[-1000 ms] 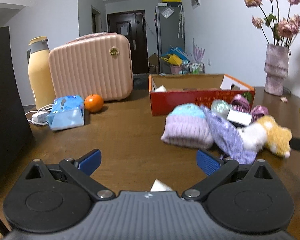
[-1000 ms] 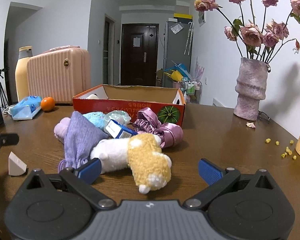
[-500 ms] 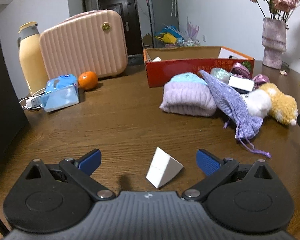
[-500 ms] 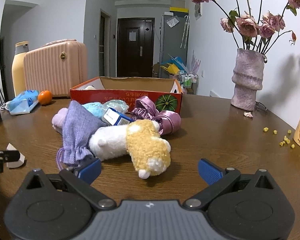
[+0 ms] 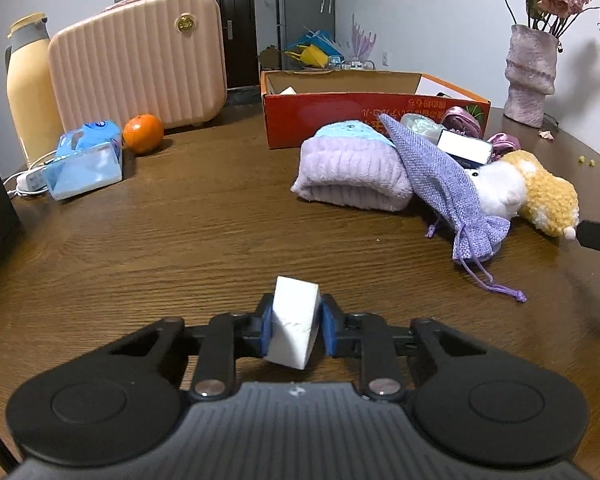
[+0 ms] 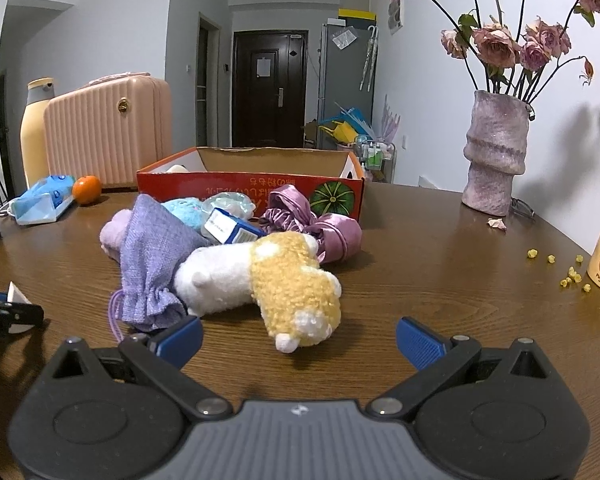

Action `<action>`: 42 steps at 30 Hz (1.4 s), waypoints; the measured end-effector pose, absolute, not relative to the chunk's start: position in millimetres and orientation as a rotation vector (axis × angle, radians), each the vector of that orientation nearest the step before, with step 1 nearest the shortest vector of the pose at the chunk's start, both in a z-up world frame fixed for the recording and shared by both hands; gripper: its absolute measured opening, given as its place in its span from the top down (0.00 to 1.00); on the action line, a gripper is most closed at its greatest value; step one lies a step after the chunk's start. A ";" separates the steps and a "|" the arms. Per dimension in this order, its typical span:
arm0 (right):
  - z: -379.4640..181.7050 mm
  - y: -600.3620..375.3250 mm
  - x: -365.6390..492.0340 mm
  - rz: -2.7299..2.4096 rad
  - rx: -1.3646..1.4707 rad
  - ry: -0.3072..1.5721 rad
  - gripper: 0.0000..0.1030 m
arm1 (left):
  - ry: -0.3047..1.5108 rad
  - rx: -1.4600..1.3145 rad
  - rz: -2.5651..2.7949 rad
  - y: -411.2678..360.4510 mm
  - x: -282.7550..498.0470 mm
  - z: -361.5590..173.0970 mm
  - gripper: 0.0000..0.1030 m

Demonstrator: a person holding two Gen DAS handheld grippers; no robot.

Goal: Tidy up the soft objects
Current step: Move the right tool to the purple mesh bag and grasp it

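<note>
A white foam wedge (image 5: 293,327) is gripped between the left tongs (image 5: 294,330) near the counter's (image 5: 180,232) front edge; the right tongs (image 6: 299,340) are held open before a plush toy (image 6: 268,280), beyond which lies the red box (image 6: 252,184).

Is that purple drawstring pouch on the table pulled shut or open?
Shut. The purple pouch lies on its side against the plush toy, its mouth gathered into a tight ruffle, cords trailing loose onto the table.

Left gripper (image 5: 293,330) now clamped on white sponge wedge (image 5: 293,326), prev. open w/ wedge loose on table.
</note>
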State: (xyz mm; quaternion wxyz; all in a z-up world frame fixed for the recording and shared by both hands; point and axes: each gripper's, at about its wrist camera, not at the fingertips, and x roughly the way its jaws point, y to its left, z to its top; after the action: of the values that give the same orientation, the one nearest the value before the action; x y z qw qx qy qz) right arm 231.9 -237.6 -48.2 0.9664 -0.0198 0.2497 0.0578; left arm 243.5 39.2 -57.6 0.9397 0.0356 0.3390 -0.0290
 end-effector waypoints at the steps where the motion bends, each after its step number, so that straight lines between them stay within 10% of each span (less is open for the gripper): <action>1: -48.4 -237.4 231.8 0.117 -0.040 0.505 0.00 | 0.688 0.072 -0.060 39.0 243.0 -57.0 0.80; 32: -44.6 -168.4 255.3 0.245 -0.095 0.425 0.01 | 0.474 0.076 0.002 34.1 243.6 -30.3 0.80; 42: -48.4 -128.6 279.5 0.269 -0.120 0.437 0.19 | 0.454 0.053 0.021 49.4 253.2 -25.2 0.80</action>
State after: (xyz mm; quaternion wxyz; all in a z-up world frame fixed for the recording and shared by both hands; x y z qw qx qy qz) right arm 279.5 -128.6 -48.4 0.9655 -0.0591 0.2161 0.1330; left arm 253.2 49.4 -25.2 0.9739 0.0262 0.2250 0.0106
